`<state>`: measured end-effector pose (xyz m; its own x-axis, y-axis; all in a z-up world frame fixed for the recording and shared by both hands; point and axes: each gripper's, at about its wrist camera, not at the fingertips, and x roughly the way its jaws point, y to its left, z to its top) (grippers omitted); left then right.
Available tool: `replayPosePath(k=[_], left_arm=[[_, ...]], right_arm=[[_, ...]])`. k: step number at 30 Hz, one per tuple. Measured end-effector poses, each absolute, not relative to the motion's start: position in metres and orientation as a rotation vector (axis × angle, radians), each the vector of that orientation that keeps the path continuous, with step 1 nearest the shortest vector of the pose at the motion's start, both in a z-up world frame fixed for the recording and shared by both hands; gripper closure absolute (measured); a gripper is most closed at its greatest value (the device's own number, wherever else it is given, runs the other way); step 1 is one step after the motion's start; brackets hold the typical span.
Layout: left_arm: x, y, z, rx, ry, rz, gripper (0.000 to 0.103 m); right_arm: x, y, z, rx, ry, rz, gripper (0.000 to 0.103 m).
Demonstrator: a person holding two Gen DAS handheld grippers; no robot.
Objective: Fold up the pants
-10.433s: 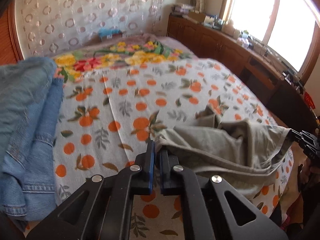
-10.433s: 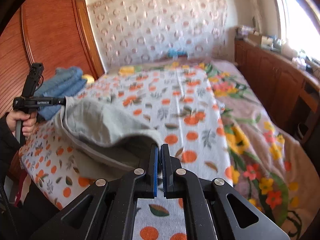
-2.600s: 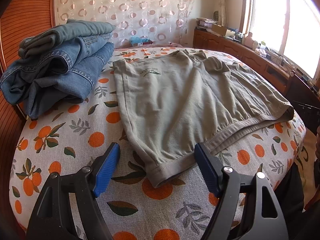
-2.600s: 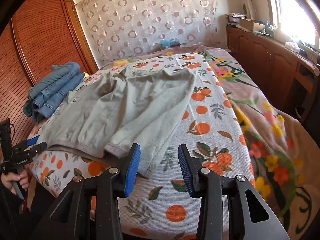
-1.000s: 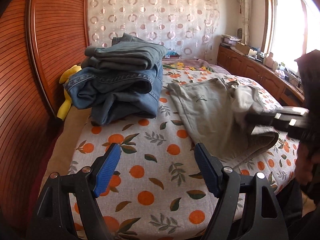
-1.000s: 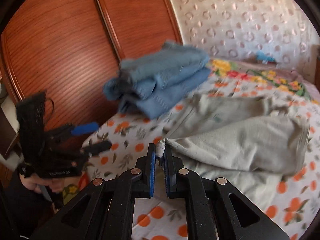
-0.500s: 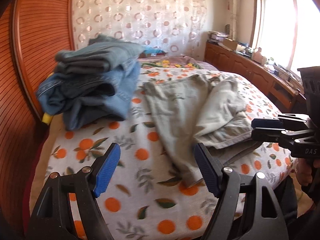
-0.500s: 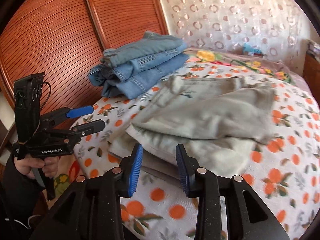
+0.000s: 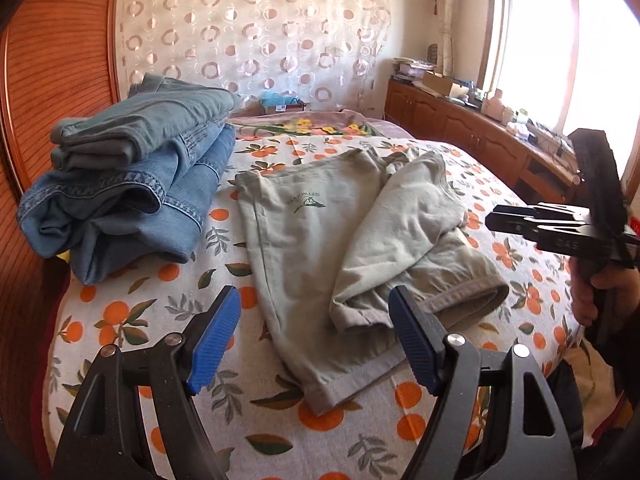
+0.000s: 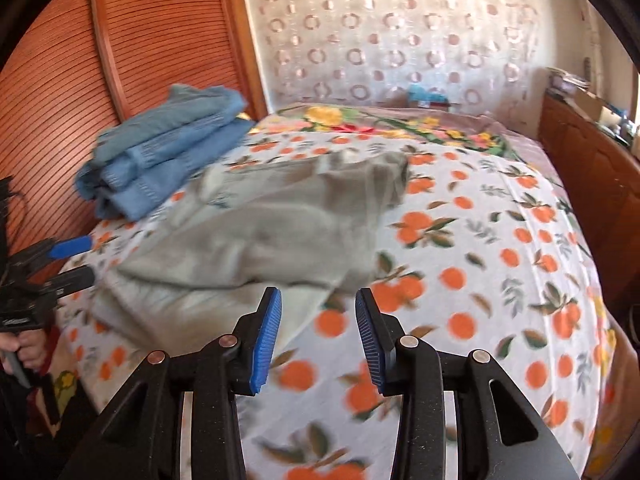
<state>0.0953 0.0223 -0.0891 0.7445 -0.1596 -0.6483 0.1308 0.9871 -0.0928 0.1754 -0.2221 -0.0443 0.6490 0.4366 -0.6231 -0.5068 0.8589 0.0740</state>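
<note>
Pants [image 9: 344,240]: olive, laid on the orange-print bedspread [image 9: 160,308], one side folded over.
Left gripper [image 9: 316,340]: spread wide, nothing gripped.
Right gripper [image 10: 318,336]: jaws just opened, nothing between them.

Grey pants [image 9: 320,248], one leg folded over, lie beside stacked jeans [image 9: 132,184] on the bedspread [image 9: 132,312].

Colours and prints around the white bedsheet strewn with oranges and green leaves [image 9: 168,312]

Lying on that sheet, plain grey-green cotton pants [image 9: 320,240] are showing a small dark green logo; beside them blue denim jeans [image 9: 132,200], stacked and folded, are showing pale stitching; behind it a cream curtain with pinkish rings [image 9: 256,40] is hanging.
</note>
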Motion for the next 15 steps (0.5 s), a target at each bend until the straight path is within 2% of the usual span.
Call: replayPosePath(k=[5,8,12,14,15], left_arm=[[0.099,0.021,-0.092,-0.048,0.72,-0.163,0.03],[0.101,0.017,-0.095,-0.039,0.733,-0.185,0.036],[0.102,0.011,-0.102,-0.016,0.759,-0.21,0.052],[0.103,0.01,-0.105,-0.022,0.768,-0.218,0.057],[0.103,0.009,-0.106,-0.027,0.771,-0.223,0.062]], right_arm=[[0.201,-0.215,-0.05,-0.125,0.709,0.529,0.063],[0.213,-0.206,-0.056,-0.142,0.736,0.534,0.063],[0.22,-0.197,-0.061,-0.169,0.767,0.567,0.063],[0.222,-0.19,-0.061,-0.19,0.761,0.57,0.063],[0.222,-0.187,-0.06,-0.195,0.759,0.571,0.071]])
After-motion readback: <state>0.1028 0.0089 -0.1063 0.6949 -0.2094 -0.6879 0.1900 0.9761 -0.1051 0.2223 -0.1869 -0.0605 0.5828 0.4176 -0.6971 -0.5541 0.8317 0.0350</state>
